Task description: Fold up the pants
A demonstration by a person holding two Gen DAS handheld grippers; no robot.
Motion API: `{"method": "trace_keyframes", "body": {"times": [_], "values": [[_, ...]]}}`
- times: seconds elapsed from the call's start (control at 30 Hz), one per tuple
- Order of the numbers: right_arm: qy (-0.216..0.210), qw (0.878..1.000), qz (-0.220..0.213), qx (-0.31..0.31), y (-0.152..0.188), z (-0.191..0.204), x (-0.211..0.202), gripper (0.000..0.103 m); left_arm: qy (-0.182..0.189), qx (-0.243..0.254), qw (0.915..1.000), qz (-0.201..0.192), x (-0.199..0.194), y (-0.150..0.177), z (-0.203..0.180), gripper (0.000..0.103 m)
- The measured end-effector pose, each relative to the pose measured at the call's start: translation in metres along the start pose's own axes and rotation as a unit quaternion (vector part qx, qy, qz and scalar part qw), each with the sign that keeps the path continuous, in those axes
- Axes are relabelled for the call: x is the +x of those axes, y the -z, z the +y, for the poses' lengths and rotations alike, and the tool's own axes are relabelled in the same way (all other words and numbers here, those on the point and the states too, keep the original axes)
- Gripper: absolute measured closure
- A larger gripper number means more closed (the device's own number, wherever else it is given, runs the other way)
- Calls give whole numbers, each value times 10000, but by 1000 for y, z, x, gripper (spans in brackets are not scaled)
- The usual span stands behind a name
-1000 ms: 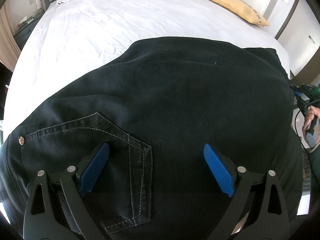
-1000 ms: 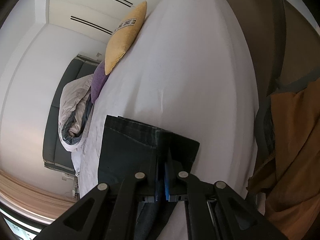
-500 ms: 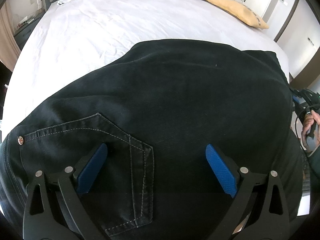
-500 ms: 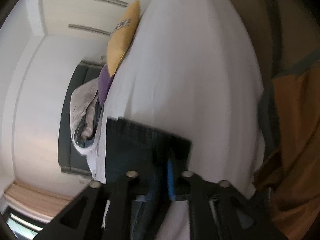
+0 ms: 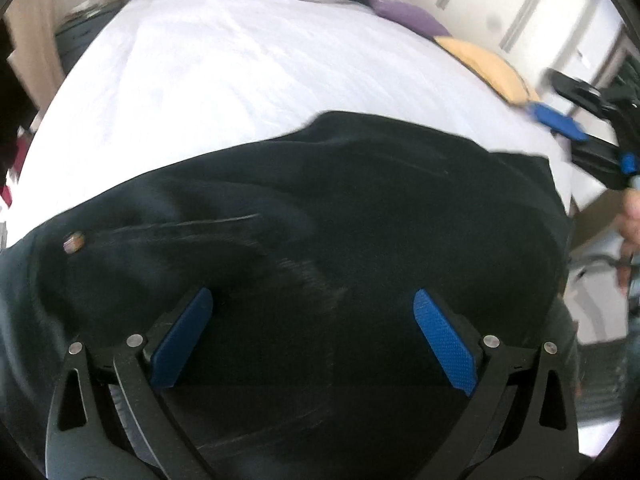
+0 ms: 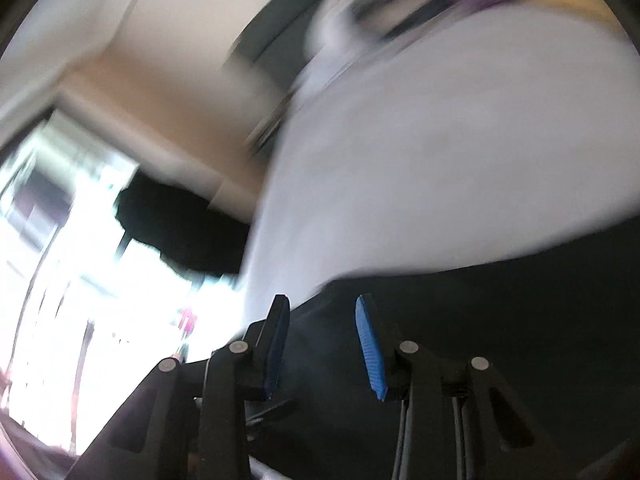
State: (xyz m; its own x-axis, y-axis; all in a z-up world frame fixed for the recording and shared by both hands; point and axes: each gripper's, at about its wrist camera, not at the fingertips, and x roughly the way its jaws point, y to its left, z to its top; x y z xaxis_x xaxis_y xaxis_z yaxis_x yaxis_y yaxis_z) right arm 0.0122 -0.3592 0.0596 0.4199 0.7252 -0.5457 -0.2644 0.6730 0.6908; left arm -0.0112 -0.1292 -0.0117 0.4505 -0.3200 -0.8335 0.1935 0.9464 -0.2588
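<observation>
Now both spread wide over black pants (image 5: 360, 208) on white bed (image 5: 248, 68): left hand-held gripper (image 5: 312, 336), right hand-held gripper (image 6: 322, 344), pinching nothing.

Black pants (image 5: 320, 208) on white bed sheet (image 5: 248, 68), purple cushion (image 5: 408, 20) beside yellow cushion (image 5: 484, 68), blue gripper pads (image 5: 444, 340).

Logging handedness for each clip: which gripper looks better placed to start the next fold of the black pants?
Likely the left gripper: it hangs open directly over the pants, above the pocket rivet end. The right gripper is also open but sits off the far edge, its view motion-blurred.
</observation>
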Motion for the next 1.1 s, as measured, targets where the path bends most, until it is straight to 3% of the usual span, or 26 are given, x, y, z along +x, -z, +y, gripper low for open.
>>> {"method": "trace_keyframes", "body": {"times": [0.07, 0.13, 0.2, 0.23, 0.27, 0.3, 0.37, 0.4, 0.47, 0.5, 0.57, 0.63, 0.7, 0.73, 0.77, 0.8, 0.83, 0.9, 1.0, 1.1], "values": [[-319, 9962, 768, -241, 0, 17, 62, 64, -68, -130, 9999, -59, -8, 8, 14, 1], [-666, 9850, 1587, -150, 5, 18, 124, 64, -117, -229, 9996, -115, -15, 17, 30, 1], [-339, 9797, 1974, -87, 8, 5, 164, 65, -85, -289, 9994, -141, -18, 23, 41, 1], [11, 9785, 2063, -60, 7, -7, 178, 87, -72, -306, 9994, -148, -20, 25, 45, 1], [42, 9778, 2089, 141, 4, -21, 185, 101, -62, -320, 9993, -154, -20, 26, 48, 1], [26, 9801, 1946, 390, 0, -37, 184, 103, -24, -337, 9993, -167, -20, 27, 50, 1], [194, 9888, 1247, 802, -13, -61, 165, 103, -47, -314, 9993, -179, -20, 30, 49, 1], [574, 9905, 839, 930, -19, -71, 149, 103, -107, -255, 9994, -188, -20, 31, 48, 1], [1214, 9857, 219, 1152, -23, -83, 118, 85, -223, -147, 9995, -193, -16, 31, 38, 1], [1249, 9850, 116, 1188, -20, -81, 103, 77, -260, -119, 9994, -197, -17, 31, 37, 1], [853, 9917, 155, 948, -7, -60, 88, 74, -261, -146, 9993, -244, -20, 32, 36, 1], [173, 9971, 348, 651, 24, -30, 83, 53, -226, -243, 9991, -261, -20, 33, 35, 1], [-213, 9959, 754, 455, 62, -15, 91, 52, -302, -185, 9992, -207, -18, 34, 33, 1], [-199, 9952, 856, 426, 79, -14, 93, 54, -333, -154, 9991, -192, -16, 32, 30, 1], [-144, 9946, 896, 497, 94, -22, 92, 63, -356, -120, 9991, -183, -14, 29, 25, 1], [-231, 9942, 756, 723, 103, -40, 85, 91, -371, -91, 9991, -172, -12, 30, 26, 1], [-240, 9925, 628, 1019, 107, -56, 75, 103, -384, -79, 9991, -167, -10, 31, 26, 1], [-162, 9835, 100, 1801, 104, -98, 35, 103, -428, -66, 9989, -158, -8, 32, 29, 1], [466, 9708, -867, 2187, 105, -144, -36, 103, -535, -4, 9985, -127, -7, 33, 27, 1], [633, 9493, -1602, 2629, 124, -190, -97, 103, -559, -11, 9984, -107, -6, 31, 26, 1]]}}
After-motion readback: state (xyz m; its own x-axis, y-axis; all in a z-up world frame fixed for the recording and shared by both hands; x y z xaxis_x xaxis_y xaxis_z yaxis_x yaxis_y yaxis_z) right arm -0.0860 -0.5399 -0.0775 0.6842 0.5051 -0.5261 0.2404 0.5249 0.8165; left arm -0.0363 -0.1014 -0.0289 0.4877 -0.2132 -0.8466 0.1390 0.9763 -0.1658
